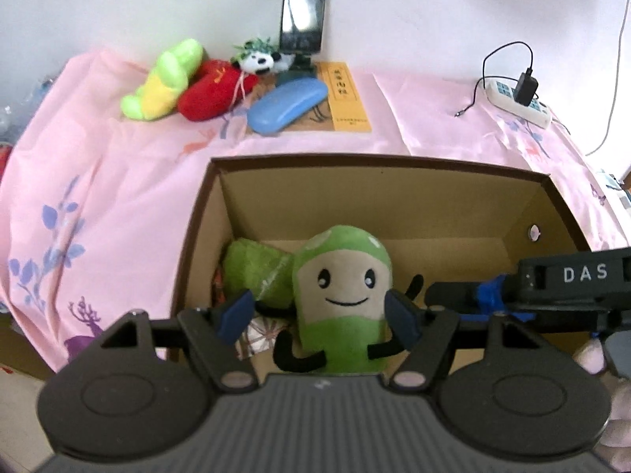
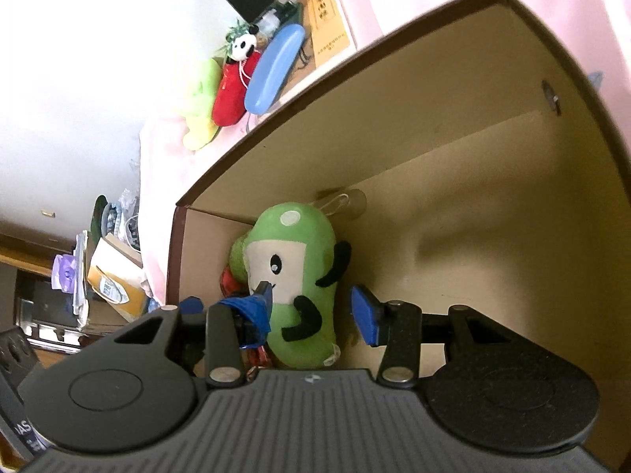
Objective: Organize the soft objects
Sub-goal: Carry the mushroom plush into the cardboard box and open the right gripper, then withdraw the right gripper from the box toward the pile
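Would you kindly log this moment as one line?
left tongs: open | right tongs: open | smiling green plush toy: inside brown cardboard box

The left tool (image 1: pixel 321 313) spreads wide around the green smiling plush (image 1: pixel 343 299) inside the cardboard box (image 1: pixel 394 197).

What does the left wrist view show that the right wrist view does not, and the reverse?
Only the left wrist view shows the power strip with its charger, and the left gripper open around the green plush.

Only the right wrist view shows the cluttered area beside the table, and the right gripper open.

Both show the box with the green plush inside, the red plush, the panda, the blue case, the phone and the yellow booklet.
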Demonstrator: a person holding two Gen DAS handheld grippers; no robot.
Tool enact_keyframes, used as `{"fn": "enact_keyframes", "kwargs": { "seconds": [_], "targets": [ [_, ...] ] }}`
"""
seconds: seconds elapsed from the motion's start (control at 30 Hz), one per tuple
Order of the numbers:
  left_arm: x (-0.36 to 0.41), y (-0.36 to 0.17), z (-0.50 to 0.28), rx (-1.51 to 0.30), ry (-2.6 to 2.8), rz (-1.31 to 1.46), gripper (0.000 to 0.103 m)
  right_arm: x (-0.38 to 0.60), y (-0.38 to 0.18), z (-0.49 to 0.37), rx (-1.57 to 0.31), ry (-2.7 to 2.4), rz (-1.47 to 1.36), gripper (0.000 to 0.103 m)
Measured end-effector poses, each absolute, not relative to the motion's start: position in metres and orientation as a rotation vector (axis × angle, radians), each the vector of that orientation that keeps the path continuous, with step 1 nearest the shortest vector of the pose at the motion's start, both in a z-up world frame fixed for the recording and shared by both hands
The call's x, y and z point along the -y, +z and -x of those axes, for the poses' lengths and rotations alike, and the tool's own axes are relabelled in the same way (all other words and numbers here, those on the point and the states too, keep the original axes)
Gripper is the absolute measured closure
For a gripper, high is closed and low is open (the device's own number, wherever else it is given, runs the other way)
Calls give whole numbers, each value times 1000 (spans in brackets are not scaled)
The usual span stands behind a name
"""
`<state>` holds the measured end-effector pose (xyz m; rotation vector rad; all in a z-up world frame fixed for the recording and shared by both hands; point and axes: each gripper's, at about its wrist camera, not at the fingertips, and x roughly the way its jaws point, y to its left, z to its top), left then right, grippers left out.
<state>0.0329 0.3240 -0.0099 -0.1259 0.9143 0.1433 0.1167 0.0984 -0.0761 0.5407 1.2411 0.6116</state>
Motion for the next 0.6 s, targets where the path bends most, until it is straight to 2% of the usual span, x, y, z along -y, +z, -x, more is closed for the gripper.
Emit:
{"fn": "enact_keyframes", "kwargs": {
  "seconds": [0.6],
  "targets": [
    [-277,11,2,-838,197,26,31,-79,-49,-69,-1035,665,-327,73]
  ]
}}
